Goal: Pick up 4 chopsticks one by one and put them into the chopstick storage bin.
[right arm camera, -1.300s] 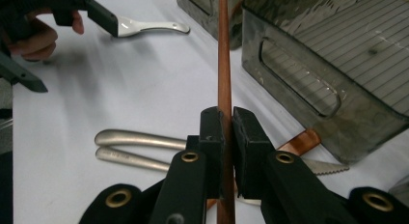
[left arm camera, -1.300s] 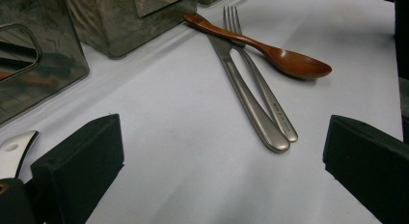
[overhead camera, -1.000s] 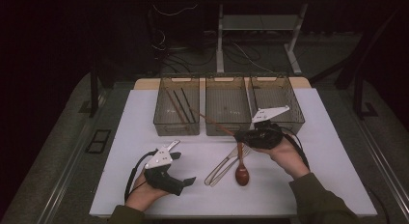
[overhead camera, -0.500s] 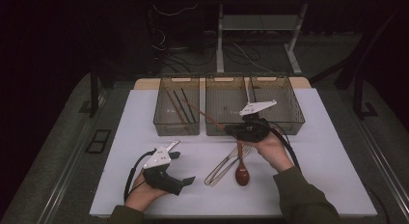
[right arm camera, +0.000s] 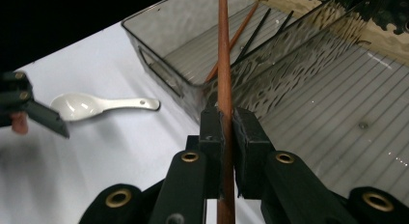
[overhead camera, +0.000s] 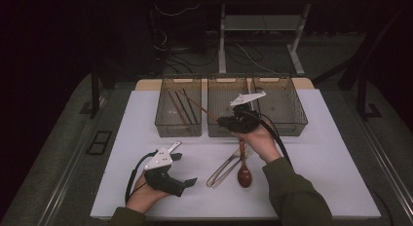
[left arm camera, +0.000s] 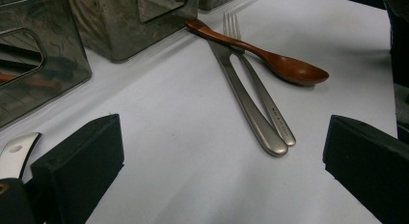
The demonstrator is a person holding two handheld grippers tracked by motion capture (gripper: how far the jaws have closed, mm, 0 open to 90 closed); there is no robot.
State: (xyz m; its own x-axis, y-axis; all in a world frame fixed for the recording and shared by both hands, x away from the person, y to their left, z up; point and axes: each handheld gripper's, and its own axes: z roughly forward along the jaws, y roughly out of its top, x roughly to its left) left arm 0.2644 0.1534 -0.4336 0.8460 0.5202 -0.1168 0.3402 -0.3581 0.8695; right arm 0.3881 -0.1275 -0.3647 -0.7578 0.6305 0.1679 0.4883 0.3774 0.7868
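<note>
Leftward across the bins goes the right hand-held gripper (overhead camera: 225, 121) since the earlier frame, from the right-hand bin to the middle bin (overhead camera: 229, 132); the left hand-held gripper (overhead camera: 187, 183) keeps its place low on the worktop (overhead camera: 331, 153). From the high view, the right forearm reaches up and left, its brown chopstick (overhead camera: 200, 107) slanting toward the left bin (overhead camera: 178, 129) where other chopsticks lie. From the left gripper view, jaws stand wide over bare worktop, fork (left arm camera: 251, 98) and wooden spoon (left arm camera: 270, 60) ahead. From the right gripper view, jaws pinch the chopstick (right arm camera: 224, 79) near one end — a long overhang, so the tip could catch a bin wall and twist loose.
</note>
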